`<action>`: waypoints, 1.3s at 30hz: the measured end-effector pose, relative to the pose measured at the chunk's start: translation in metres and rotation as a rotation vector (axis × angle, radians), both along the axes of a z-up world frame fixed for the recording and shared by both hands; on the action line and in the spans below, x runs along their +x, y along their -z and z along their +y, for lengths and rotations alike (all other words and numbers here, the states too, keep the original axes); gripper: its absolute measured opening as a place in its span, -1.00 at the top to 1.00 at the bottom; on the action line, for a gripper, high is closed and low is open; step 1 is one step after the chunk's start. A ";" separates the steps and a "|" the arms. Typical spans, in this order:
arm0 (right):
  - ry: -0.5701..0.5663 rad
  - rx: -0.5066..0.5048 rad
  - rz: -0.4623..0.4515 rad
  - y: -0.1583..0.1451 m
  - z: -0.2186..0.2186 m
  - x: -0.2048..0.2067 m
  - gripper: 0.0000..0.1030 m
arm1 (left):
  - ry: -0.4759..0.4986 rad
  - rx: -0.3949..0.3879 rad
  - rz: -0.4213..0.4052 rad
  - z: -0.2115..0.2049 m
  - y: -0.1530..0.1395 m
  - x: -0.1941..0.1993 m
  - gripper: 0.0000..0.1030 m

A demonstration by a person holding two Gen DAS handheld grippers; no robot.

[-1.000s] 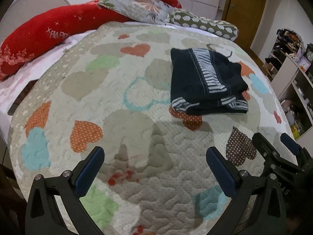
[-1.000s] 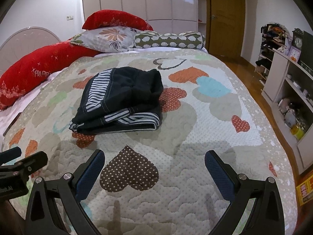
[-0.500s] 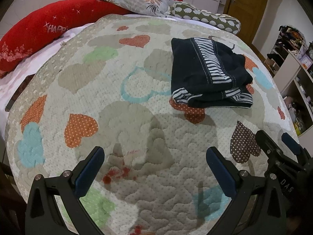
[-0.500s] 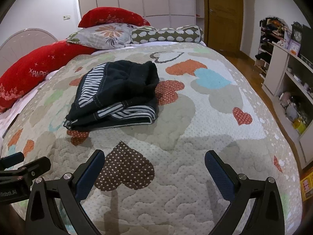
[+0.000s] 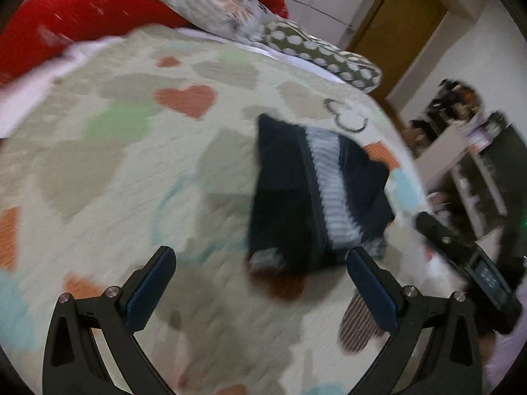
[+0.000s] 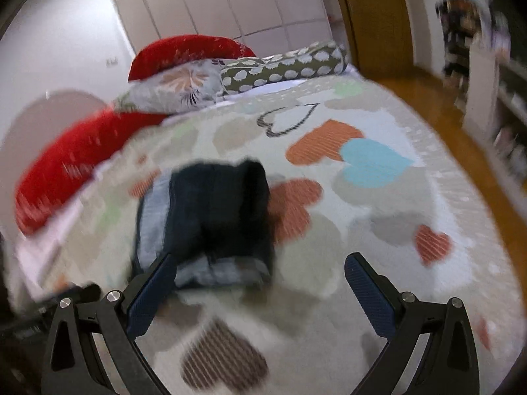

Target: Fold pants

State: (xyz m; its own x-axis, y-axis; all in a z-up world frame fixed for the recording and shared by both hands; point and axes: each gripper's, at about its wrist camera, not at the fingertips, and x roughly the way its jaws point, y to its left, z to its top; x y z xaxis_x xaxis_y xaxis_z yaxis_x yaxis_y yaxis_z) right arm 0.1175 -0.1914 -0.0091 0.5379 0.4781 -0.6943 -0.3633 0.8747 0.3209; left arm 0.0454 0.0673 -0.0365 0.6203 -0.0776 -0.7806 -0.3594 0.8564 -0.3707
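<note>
Dark folded pants [image 5: 309, 194] with a white striped band lie in a compact stack on the heart-patterned quilt [image 5: 125, 177]. My left gripper [image 5: 262, 283] is open and empty, its fingertips just short of the stack's near edge. In the right wrist view the same pants [image 6: 214, 217] sit just ahead and left of centre; my right gripper [image 6: 260, 283] is open, its left finger [image 6: 148, 296] overlapping the stack's near left corner. The right gripper's body [image 5: 467, 263] shows at the right of the left wrist view. Both views are motion-blurred.
Red bolsters [image 6: 75, 161], a floral pillow [image 6: 178, 89] and a spotted cushion [image 6: 283, 69] line the head of the bed. A wooden door [image 6: 372, 16] and cluttered shelves [image 6: 500, 105] stand to the right, past the wooden floor [image 6: 461, 151].
Both grippers have swung forward toward the folded pants, which now look larger and closer. Both stay open. The views have turned blurred.
</note>
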 end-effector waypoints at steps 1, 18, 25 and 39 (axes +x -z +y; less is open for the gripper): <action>-0.013 0.043 0.043 0.004 0.003 0.018 -1.00 | 0.002 -0.024 0.006 0.003 0.004 0.009 -1.00; -0.148 0.274 0.330 0.034 0.062 0.108 0.40 | 0.094 -0.152 0.056 0.020 0.009 0.100 0.25; -0.067 0.146 0.278 0.033 0.075 0.123 0.06 | 0.001 -0.096 0.139 0.044 0.032 0.120 -0.33; -0.159 0.109 0.203 0.023 0.083 0.068 0.10 | -0.094 0.069 0.041 0.018 -0.010 0.017 -0.48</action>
State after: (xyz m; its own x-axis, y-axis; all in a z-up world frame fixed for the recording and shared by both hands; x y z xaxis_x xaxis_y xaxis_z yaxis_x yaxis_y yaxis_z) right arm 0.1857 -0.1081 -0.0317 0.3054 0.6235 -0.7198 -0.4120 0.7680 0.4904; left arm 0.0627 0.0856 -0.0262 0.5899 0.0337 -0.8068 -0.4526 0.8412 -0.2958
